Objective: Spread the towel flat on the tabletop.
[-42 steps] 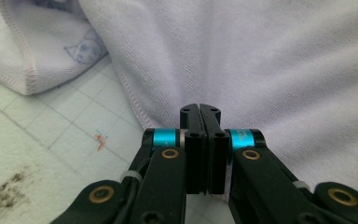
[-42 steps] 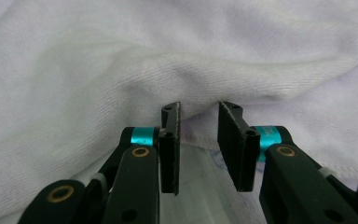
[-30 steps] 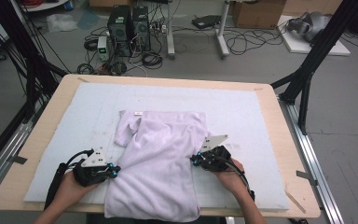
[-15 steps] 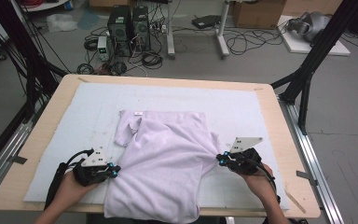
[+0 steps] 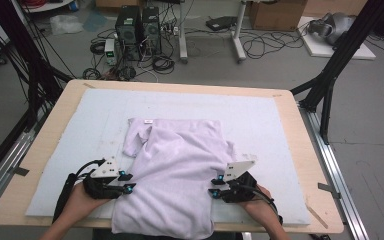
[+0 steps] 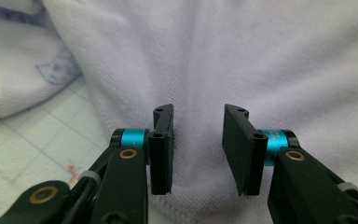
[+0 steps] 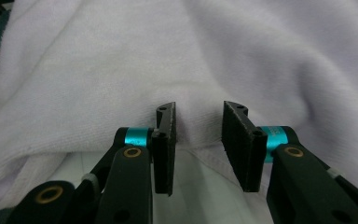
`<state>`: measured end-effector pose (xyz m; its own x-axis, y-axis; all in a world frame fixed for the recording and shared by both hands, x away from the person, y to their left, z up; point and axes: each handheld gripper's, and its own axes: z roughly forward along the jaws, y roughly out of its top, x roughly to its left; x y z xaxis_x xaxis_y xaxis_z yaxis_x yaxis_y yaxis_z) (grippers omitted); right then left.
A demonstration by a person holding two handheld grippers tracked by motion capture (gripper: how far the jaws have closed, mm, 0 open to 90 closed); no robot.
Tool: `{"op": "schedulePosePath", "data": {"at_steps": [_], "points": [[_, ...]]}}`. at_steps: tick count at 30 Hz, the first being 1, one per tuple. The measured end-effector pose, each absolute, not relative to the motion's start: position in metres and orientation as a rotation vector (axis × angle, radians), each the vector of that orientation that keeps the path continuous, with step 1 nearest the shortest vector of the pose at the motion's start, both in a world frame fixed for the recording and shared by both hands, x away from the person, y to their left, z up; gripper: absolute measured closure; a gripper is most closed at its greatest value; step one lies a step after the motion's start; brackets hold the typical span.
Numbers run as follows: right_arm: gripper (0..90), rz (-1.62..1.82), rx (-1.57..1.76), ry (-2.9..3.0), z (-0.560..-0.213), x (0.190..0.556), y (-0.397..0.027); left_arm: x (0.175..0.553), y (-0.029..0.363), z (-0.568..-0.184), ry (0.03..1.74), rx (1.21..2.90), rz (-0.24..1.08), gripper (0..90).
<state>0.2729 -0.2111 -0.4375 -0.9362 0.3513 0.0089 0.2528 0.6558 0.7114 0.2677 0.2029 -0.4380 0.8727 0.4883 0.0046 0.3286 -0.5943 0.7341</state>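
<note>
A pale lavender shirt [image 5: 172, 175] lies spread on the mat, collar toward the far side, one sleeve [image 5: 135, 137] folded at the left. My left gripper [image 5: 127, 182] rests at the shirt's left edge near the hem. Its jaws have just been opening and stand apart [image 6: 198, 112] over the fabric [image 6: 261, 60], which no pad presses. My right gripper [image 5: 215, 187] sits at the shirt's right edge. Its jaws have also just been opening and stand apart [image 7: 198, 108], with the shirt's folded edge [image 7: 98, 93] in front of the tips and nothing pinched.
The light mat [image 5: 260, 120] covers most of a wooden table [image 5: 300, 150]. The shirt's hem hangs close to the table's near edge. Black frame legs [image 5: 330, 75] stand at the right, and computers and cables [image 5: 135, 30] lie on the floor beyond.
The right gripper pulled the shirt's right edge outward, then came back left to the shirt. Both grippers were shut on the fabric before and now have their jaws apart. The left hand stayed put.
</note>
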Motion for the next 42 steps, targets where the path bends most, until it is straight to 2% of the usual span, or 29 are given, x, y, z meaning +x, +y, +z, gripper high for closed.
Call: {"op": "schedulePosePath", "data": {"at_steps": [1, 4, 6, 13, 19, 22, 29, 34, 42], "points": [[65.9, 1.151, 0.487, 2.740, -0.440, 0.274, -0.208, 0.268, 0.202, -0.440, 0.583, 2.264, 0.258, 63.9], [83.0, 1.169, 0.477, 2.749, -0.439, 0.276, -0.207, 0.269, 0.202, -0.441, 0.569, 2.254, 0.242, 73.3], [85.5, 1.155, 0.459, 2.766, -0.437, 0.275, -0.207, 0.268, 0.202, -0.441, 0.572, 2.254, 0.246, 80.3], [85.8, 1.153, 0.412, 2.756, -0.409, 0.268, -0.211, 0.268, 0.204, -0.441, 0.576, 2.241, 0.246, 83.5], [85.4, 1.145, 0.393, 2.783, -0.392, 0.278, -0.194, 0.268, 0.204, -0.441, 0.573, 2.240, 0.255, 83.6], [85.3, 1.127, 0.374, 2.800, -0.394, 0.290, -0.172, 0.267, 0.204, -0.441, 0.575, 2.240, 0.260, 83.5], [84.5, 1.027, 0.343, 2.878, -0.424, 0.306, -0.128, 0.266, 0.205, -0.442, 0.577, 2.230, 0.260, 81.7], [74.2, 1.083, 0.362, 2.822, -0.417, 0.301, -0.137, 0.266, 0.205, -0.443, 0.585, 2.229, 0.260, 77.1], [76.2, 1.205, 0.381, 2.717, -0.411, 0.269, -0.181, 0.266, 0.205, -0.443, 0.586, 2.226, 0.257, 75.6]]}}
